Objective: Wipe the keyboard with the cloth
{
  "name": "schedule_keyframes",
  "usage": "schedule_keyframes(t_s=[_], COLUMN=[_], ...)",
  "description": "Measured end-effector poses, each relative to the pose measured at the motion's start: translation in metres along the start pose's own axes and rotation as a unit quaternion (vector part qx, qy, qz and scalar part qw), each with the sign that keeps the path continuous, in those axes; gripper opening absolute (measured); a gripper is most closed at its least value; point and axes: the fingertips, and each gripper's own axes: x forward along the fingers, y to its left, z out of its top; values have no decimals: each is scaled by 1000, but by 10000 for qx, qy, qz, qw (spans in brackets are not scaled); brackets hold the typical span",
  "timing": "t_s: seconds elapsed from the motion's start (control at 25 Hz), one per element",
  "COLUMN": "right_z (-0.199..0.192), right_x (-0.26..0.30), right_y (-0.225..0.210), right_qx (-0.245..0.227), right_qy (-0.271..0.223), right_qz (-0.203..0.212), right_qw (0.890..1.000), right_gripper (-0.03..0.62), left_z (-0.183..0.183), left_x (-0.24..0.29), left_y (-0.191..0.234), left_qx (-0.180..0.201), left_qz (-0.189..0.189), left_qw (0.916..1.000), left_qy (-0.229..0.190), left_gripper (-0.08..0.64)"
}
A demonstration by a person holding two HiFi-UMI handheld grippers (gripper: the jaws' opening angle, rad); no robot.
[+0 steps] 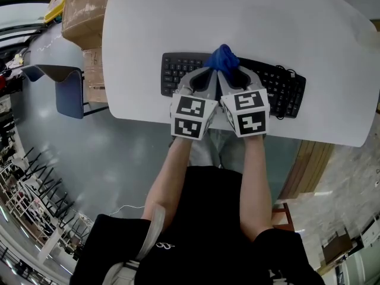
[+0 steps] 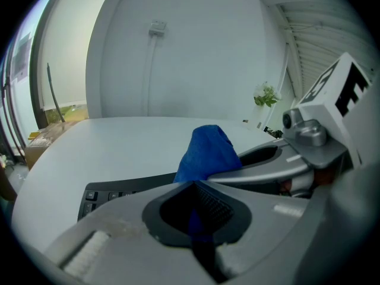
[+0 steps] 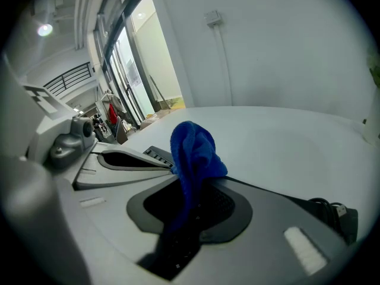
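Observation:
A black keyboard [image 1: 284, 85] lies near the front edge of the white table [image 1: 237, 16]. A bunched blue cloth [image 1: 222, 57] stands up over the keyboard's middle. My left gripper [image 1: 209, 71] and right gripper [image 1: 229, 71] sit side by side over the keys, both shut on the cloth. In the left gripper view the cloth [image 2: 207, 153] rises past the shut left gripper [image 2: 193, 186], with keys [image 2: 100, 194] at the left. The right gripper view shows the cloth [image 3: 191, 150] running down between the jaws of the right gripper [image 3: 189, 186], and keyboard keys [image 3: 155, 154] beyond.
The keyboard's cable [image 3: 333, 210] coils at its right end. Cardboard boxes [image 1: 84, 10] and a blue chair [image 1: 66, 88] stand on the floor left of the table. The table's front edge [image 1: 148, 119] runs just below the marker cubes.

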Motion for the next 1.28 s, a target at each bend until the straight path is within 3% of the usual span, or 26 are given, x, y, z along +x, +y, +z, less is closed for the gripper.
schedule_keyframes(t_s=[1.28], right_z=[-27], right_x=[-55], right_y=[-79], right_qx=[308], right_qy=[-121], right_qz=[-451], right_qw=[9984], right_gripper=[98], left_z=[12], left_x=[43], left_y=[-88], left_qx=[356], left_qz=[-407], left_qw=[9985], left_qy=[16], left_gripper=[-11])
